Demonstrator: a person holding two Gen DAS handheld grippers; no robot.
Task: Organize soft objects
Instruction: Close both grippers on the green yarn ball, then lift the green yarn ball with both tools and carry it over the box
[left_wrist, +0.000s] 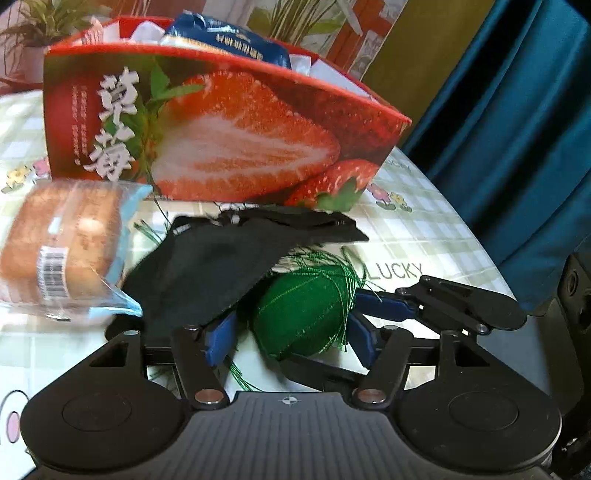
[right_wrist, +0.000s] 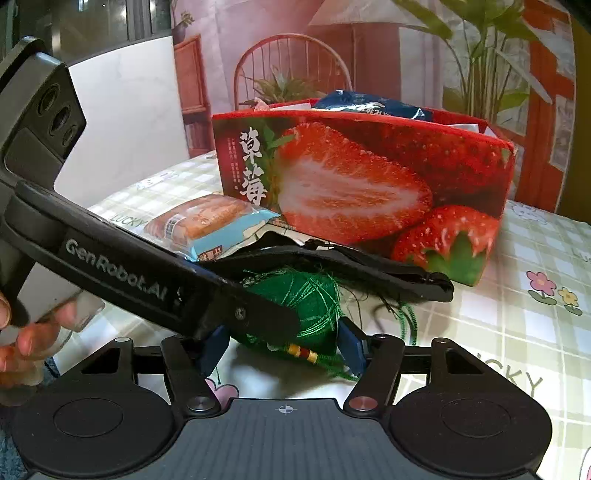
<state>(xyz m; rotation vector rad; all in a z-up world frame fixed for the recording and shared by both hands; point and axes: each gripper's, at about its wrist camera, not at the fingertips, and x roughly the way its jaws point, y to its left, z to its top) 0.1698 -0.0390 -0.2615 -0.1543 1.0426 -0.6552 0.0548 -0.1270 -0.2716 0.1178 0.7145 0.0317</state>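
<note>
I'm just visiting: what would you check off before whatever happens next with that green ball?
1. The green thread ball lies between the jaws of the left gripper: ok.
2. Left jaws pressing it: not ok, gap shows.
3. The right gripper holding it: cannot tell.
4. The black cloth off the ball: not ok, draped over it.
5. Room in the strawberry box: cannot tell; a blue packet sticks out.

Thread ball (left_wrist: 306, 314) under cloth (left_wrist: 207, 266), bread packet (left_wrist: 62, 247) left, box (left_wrist: 221, 129) behind.
</note>
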